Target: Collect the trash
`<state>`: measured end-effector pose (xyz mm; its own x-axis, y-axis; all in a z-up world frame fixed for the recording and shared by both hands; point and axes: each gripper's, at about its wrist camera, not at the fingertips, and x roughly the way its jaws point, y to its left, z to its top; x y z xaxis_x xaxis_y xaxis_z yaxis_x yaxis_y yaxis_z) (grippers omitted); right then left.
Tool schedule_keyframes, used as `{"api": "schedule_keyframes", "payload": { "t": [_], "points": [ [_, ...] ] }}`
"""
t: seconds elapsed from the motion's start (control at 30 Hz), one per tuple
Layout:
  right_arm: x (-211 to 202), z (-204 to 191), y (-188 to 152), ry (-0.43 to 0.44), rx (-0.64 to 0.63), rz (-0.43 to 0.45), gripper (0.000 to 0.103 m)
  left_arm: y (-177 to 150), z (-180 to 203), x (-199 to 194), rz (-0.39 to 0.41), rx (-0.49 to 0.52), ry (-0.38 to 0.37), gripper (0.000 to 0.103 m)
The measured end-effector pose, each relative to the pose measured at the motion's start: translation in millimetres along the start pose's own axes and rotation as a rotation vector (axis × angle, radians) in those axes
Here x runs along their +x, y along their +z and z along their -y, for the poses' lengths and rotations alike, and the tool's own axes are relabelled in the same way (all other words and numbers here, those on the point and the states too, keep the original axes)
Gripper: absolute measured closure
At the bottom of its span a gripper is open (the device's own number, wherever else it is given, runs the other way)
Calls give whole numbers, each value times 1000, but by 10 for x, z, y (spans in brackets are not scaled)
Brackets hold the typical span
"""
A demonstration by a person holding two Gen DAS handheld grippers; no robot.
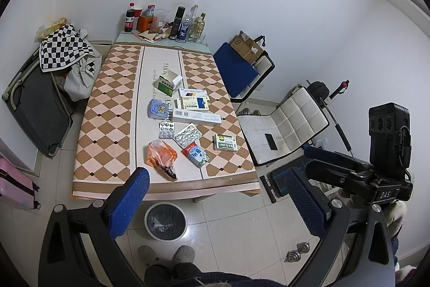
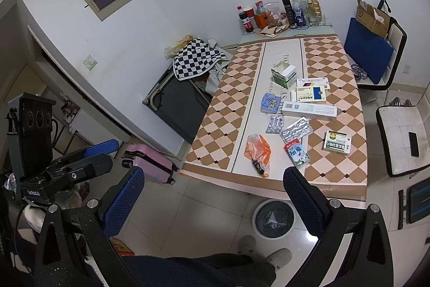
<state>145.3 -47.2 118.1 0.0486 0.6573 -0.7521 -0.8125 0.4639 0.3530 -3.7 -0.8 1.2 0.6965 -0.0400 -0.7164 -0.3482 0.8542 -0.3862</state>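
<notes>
the left hand-held gripper [image 1: 219,184] hangs wide apart and empty above the floor, short of the near edge of the bench [image 1: 107,109]. on the bench the trash lies loose along the pale middle strip: an orange plastic bag [image 1: 160,156] nearest the edge, a blue tissue pack [image 1: 157,110] farther back, two foil blister packs [image 1: 177,133] side by side, and a small milk carton [image 1: 195,155] just right of the bag. beyond them sit stacked medicine boxes [image 1: 193,102] (one long white box lies crosswise), and a green-and-white box [image 1: 225,143] lies apart to the right. a lined trash bin [image 1: 165,221] stands on the floor below the bench edge. the right hand-held gripper [image 2: 213,186] is likewise spread wide, holding nothing, over the floor near the bin [image 2: 272,218].
</notes>
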Motion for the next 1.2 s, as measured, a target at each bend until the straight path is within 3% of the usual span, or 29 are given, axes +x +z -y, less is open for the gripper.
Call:
{"api": "schedule_keyframes", "payload": {
  "t": [0.43,1.2],
  "points": [
    [-3,-41,10,5,-1,-1,0,122,214,-4,0,2,2,0],
    [-2,-44,-28,6,-3,5,0,100,205,-17,3,0,-2,0]
  ]
}}
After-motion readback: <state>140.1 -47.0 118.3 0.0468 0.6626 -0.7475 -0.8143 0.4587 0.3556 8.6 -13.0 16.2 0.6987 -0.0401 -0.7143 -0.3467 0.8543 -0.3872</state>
